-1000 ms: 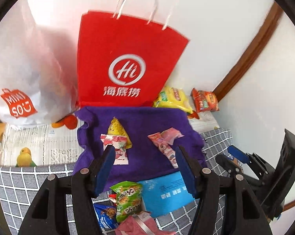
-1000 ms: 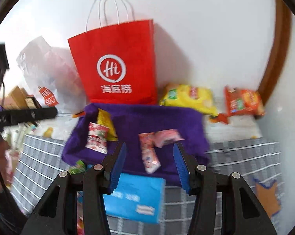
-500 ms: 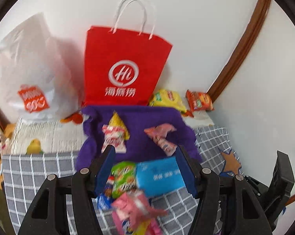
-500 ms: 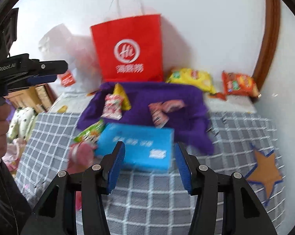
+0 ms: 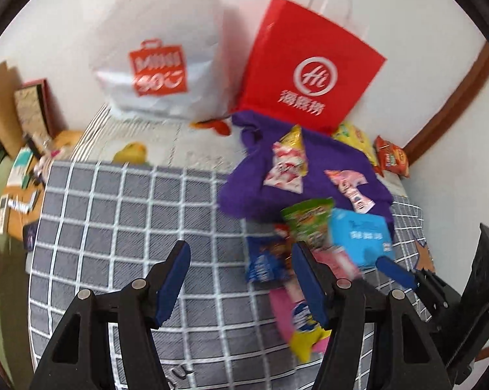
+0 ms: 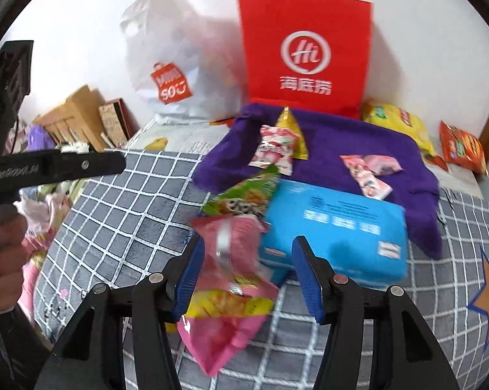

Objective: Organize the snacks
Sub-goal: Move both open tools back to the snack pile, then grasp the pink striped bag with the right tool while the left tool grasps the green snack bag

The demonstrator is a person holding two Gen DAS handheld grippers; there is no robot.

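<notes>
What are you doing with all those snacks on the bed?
A person is sorting snacks with a gripper in each hand. Neither is holding anything right now: the left gripper is open over bare checked blanket, and the right gripper is open just above a pink snack bag. Next to that bag lie a green snack bag and a blue pack. A few small packets sit on the purple cloth.

Snack packets (image 6: 273,152) on cloth (image 6: 342,136)
</notes>
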